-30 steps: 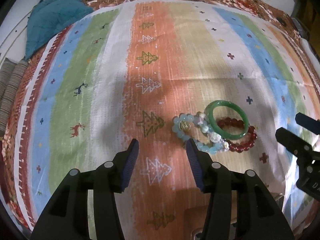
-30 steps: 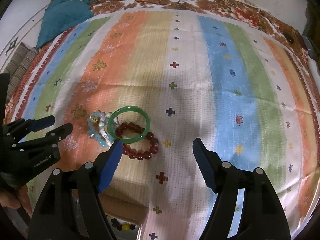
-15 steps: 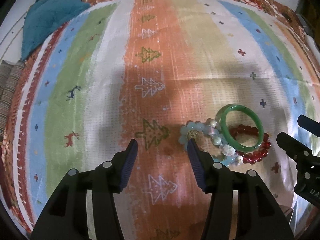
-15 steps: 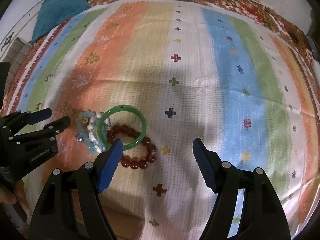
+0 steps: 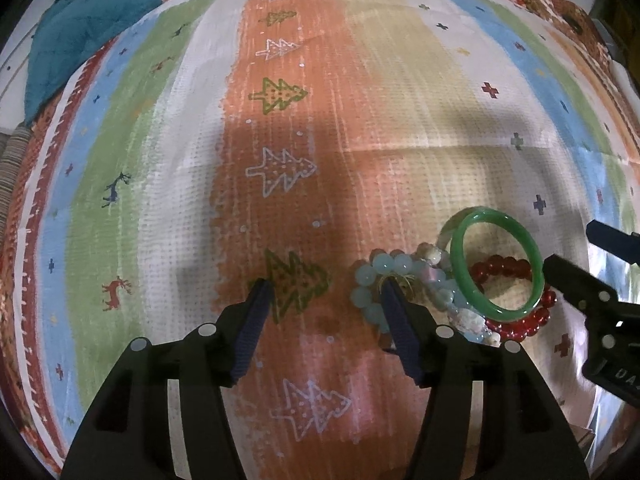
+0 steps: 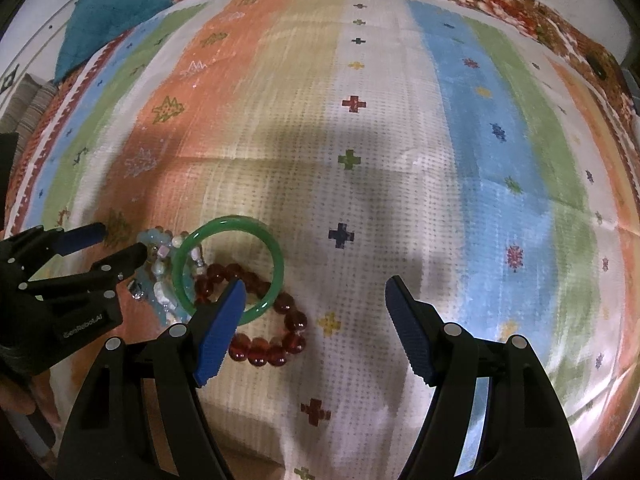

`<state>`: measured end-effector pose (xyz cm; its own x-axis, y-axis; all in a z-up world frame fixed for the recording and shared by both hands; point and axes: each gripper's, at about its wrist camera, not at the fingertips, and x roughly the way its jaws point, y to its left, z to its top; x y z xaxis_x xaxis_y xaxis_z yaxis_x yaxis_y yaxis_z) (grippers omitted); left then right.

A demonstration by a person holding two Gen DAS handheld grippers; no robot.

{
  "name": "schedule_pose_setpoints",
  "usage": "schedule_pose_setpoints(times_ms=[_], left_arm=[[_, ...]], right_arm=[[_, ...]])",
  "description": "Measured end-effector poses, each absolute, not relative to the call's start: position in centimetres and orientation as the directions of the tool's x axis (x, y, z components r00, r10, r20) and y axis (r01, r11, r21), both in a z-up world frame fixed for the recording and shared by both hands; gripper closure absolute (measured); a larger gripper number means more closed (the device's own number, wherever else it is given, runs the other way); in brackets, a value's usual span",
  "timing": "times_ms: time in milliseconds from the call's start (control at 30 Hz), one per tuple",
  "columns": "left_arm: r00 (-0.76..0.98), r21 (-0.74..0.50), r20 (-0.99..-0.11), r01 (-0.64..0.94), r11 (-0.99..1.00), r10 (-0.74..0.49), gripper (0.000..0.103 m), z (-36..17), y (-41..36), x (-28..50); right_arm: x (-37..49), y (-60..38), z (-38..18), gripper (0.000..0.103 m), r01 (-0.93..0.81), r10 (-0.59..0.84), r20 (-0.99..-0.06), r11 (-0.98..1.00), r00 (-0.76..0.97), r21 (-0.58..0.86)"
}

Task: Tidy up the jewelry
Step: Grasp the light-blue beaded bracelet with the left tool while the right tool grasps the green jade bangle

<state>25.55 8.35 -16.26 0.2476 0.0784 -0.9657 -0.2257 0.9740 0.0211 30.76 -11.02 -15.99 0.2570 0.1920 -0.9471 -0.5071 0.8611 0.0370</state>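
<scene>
Three bracelets lie piled on a striped cloth. A green jade bangle point(image 5: 532, 264) point(image 6: 276, 256) rests on a red bead bracelet point(image 5: 532, 324) point(image 6: 280, 348) and against a pale blue bead bracelet point(image 5: 374, 280) point(image 6: 158, 280). My left gripper point(image 5: 326, 292) is open and empty; its right finger tip sits over the pale blue bracelet. It also shows in the right wrist view point(image 6: 116, 244). My right gripper point(image 6: 316, 292) is open and empty; its left finger tip covers the bangle's near edge. It shows at the right edge of the left wrist view point(image 5: 576, 256).
The striped cloth point(image 6: 360, 128) with tree, deer and cross motifs covers a floral-bordered surface. A teal cloth bundle point(image 5: 76, 36) point(image 6: 116, 4) lies at the far left corner. A striped cushion point(image 6: 28, 100) sits at the left edge.
Both grippers have moved forward and down toward the bracelets, which now look larger and nearer. The left gripper's right fingertip now overlaps the pale blue bracelet. The bracelets have not moved.
</scene>
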Motion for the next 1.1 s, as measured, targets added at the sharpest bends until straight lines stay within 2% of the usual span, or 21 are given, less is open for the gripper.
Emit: schedule_pose_setpoints(times_ms=[200, 300, 467, 633, 767, 900, 1100], left_arm=[[0.237, 0.03, -0.968, -0.221, 0.975, 0.084, 0.046, -16.7, 8.3, 25.9], [0.234, 0.036, -0.969, -0.208, 0.977, 0.086, 0.052, -17.0, 8.2, 26.2], [0.235, 0.037, -0.968, -0.205, 0.978, 0.085, 0.075, -17.1, 8.2, 26.3], [0.234, 0.025, -0.969, -0.207, 0.978, 0.075, 0.089, -17.2, 8.4, 26.4], [0.236, 0.029, -0.969, -0.202, 0.979, 0.077, 0.091, -17.1, 8.3, 26.6], [0.237, 0.025, -0.969, -0.204, 0.979, 0.074, 0.092, -17.0, 8.3, 26.6], [0.239, 0.032, -0.968, -0.199, 0.979, 0.081, 0.092, -16.9, 7.7, 26.1]], right_arm=[[31.4, -10.6, -17.0, 0.031, -0.506, 0.172, -0.953, 0.862, 0.247, 0.025], [31.7, -10.6, -17.4, 0.031, -0.509, 0.166, -0.954, 0.861, 0.249, 0.017], [32.7, -10.8, -18.1, 0.032, -0.505, 0.165, -0.956, 0.863, 0.243, 0.021], [32.9, -10.1, -18.2, 0.055, -0.526, 0.173, -0.956, 0.85, 0.236, 0.024], [32.4, -9.2, -18.4, 0.069, -0.555, 0.172, -0.956, 0.832, 0.236, 0.012], [32.3, -9.0, -18.4, 0.074, -0.562, 0.181, -0.956, 0.827, 0.232, 0.02], [32.8, -9.0, -18.8, 0.075, -0.556, 0.192, -0.956, 0.831, 0.221, 0.038]])
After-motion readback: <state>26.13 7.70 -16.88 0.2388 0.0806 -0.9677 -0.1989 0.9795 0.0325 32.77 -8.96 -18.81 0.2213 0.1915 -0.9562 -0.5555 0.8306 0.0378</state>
